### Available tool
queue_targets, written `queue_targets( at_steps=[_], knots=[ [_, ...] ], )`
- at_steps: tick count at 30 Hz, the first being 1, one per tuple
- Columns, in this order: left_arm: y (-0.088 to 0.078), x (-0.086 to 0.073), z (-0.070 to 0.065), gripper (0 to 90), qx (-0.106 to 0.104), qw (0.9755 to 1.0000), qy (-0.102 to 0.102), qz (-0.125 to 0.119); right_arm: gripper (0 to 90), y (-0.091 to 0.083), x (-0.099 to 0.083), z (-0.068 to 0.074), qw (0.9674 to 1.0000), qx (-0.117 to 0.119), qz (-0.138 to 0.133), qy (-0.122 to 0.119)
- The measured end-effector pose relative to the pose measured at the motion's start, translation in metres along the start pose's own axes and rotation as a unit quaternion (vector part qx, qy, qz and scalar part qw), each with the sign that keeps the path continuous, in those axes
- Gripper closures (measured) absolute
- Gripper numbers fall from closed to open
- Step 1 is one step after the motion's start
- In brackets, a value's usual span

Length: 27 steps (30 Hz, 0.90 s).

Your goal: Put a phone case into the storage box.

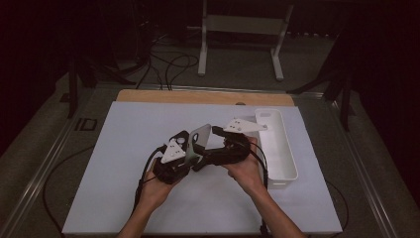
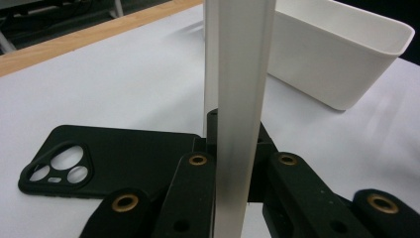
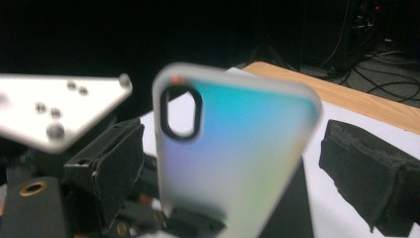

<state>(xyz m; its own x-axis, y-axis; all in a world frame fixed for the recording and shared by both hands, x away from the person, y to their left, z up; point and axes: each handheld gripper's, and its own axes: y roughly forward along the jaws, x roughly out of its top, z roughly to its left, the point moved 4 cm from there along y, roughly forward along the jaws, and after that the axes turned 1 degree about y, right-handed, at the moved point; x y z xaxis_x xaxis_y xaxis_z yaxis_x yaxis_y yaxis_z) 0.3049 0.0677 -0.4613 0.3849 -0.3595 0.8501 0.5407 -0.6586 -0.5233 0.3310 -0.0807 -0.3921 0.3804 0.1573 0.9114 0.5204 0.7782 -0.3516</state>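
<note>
High view: the left hand-held gripper (image 1: 184, 154) is clamping a frosted translucent phone case (image 1: 198, 141) by its lower edge and holding it upright above the middle of the white-covered desk (image 1: 124, 148), its jaws closed down narrow on the thin shell. The right hand-held gripper (image 1: 210, 148) is facing the case just beside it; its two padded jaws are standing wide on either side of the case in the right gripper view, not pressing on it. A black moulded phone case (image 2: 99, 161) is lying flat on the desk below, and a white rectangular plastic bin (image 1: 277, 144) is standing near the right edge. Risk: the grip is catching only a narrow strip, so a push from the right hand-held gripper is likely to pivot or drop the upright case.
</note>
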Motion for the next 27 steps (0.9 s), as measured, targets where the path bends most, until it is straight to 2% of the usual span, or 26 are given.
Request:
queue_targets(
  at_steps=[1,2,10,15,19,23,24,27],
  knots=[
    [0.001,0.0,-0.002,86.1,-0.001,1.0,-0.001,-0.002,10.2,0.0,0.0,0.0,1.0,0.0,0.0,0.0],
    [0.001,0.0,-0.003,86.1,0.001,1.0,0.007,-0.001,10.3,0.002,0.002,0.001,1.0,-0.002,-0.002,0.009],
    [0.003,0.001,-0.008,86.1,-0.001,0.9999,0.005,-0.009,14.8,0.01,-0.001,0.001,0.9994,-0.013,0.005,0.032],
    [0.004,0.0,-0.008,85.9,-0.003,1.0,0.006,-0.006,16.5,0.011,-0.002,0.001,0.9992,-0.015,0.009,0.035],
    [0.004,0.0,-0.009,84.8,-0.005,0.9999,0.011,-0.006,16.8,0.01,-0.002,0.003,0.9994,-0.018,0.011,0.028],
    [0.002,0.0,-0.009,79.4,-0.001,0.9998,0.019,-0.008,16.9,0.011,-0.003,0.004,0.9995,-0.015,0.011,0.024],
    [0.0,0.0,-0.007,70.5,0.002,0.9998,0.019,-0.008,16.9,0.011,-0.003,0.004,0.9995,-0.015,0.011,0.024],
    [-0.002,0.0,-0.006,56.3,0.008,0.9998,0.014,-0.009,16.9,0.011,-0.003,0.004,0.9995,-0.015,0.013,0.025]
  ],
)
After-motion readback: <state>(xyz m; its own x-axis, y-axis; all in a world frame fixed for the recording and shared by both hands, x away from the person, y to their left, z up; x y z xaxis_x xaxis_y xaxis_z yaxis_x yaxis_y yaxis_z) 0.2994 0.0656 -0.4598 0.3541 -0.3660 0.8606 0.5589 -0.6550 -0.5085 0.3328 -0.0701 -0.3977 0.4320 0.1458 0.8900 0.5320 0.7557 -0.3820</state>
